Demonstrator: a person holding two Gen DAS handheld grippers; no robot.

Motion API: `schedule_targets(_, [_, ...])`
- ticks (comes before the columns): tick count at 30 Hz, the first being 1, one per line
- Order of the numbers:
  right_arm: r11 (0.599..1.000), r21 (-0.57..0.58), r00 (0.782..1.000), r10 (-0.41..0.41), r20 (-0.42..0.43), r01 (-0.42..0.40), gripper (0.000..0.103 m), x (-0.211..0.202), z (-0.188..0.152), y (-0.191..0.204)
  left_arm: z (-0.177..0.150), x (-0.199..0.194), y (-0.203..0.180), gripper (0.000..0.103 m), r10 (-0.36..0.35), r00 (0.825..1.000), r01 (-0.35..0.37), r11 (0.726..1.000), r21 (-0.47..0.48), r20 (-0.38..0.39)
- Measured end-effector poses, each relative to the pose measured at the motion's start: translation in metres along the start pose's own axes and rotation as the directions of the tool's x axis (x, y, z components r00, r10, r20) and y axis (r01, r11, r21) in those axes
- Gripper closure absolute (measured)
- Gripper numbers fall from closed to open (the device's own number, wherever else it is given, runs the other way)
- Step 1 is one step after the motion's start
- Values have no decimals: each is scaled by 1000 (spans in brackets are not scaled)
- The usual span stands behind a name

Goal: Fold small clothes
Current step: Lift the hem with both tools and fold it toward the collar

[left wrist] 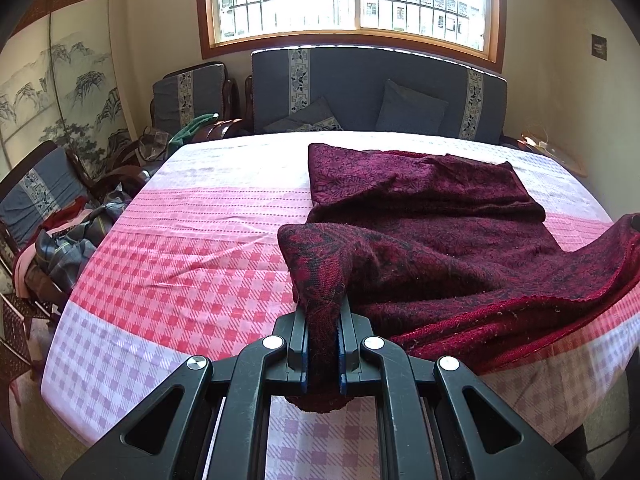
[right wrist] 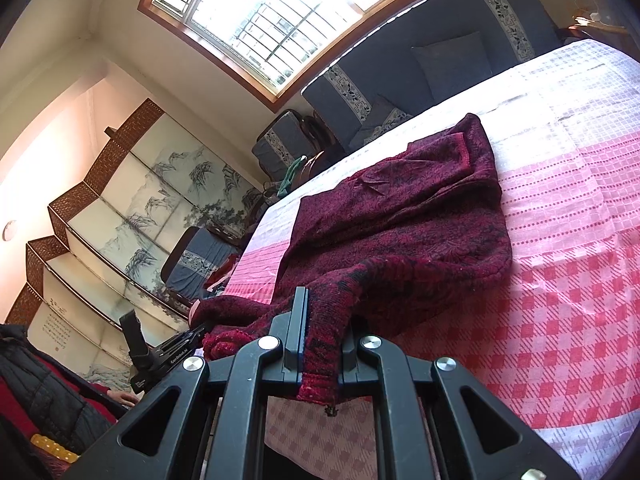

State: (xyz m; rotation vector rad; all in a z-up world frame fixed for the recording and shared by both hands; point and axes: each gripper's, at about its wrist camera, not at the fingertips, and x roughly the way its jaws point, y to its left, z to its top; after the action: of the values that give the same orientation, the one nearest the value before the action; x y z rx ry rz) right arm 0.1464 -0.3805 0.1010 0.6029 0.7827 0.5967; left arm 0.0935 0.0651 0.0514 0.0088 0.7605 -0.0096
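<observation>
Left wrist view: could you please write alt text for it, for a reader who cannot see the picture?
The left gripper is shut on a bunched edge of a dark red knitted garment, which lies partly folded on a table covered with a pink and red checked cloth. Behind the table stand a blue sofa and a bright barred window.

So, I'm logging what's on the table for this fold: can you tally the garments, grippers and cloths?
Dark red knit garment: 1
Grippers, left gripper and right gripper, each clamped on its hem: 2
Checked tablecloth: 1
Total: 4
</observation>
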Motion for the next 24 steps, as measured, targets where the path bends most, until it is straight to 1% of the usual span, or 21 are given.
schedule_targets(4, [1000, -2, 1000, -1, 8, 2, 93, 6, 14, 0, 19, 7, -3, 93, -5, 1000, 5, 1000, -15, 1])
schedule_targets(10, [1000, -6, 1000, 0, 20, 0, 93, 21, 41, -8, 51, 27, -9, 93, 17, 1000, -17, 1000, -10, 15])
schedule_targets(19, [999, 18, 999, -29, 31, 29, 93, 53, 94, -38, 104, 80, -22, 93, 30, 1000, -30, 1000, -1, 11])
schedule_targets(24, [998, 37, 999, -48, 23, 47, 93, 81, 122, -61, 128, 123, -26, 93, 41, 999, -41, 999, 1, -28])
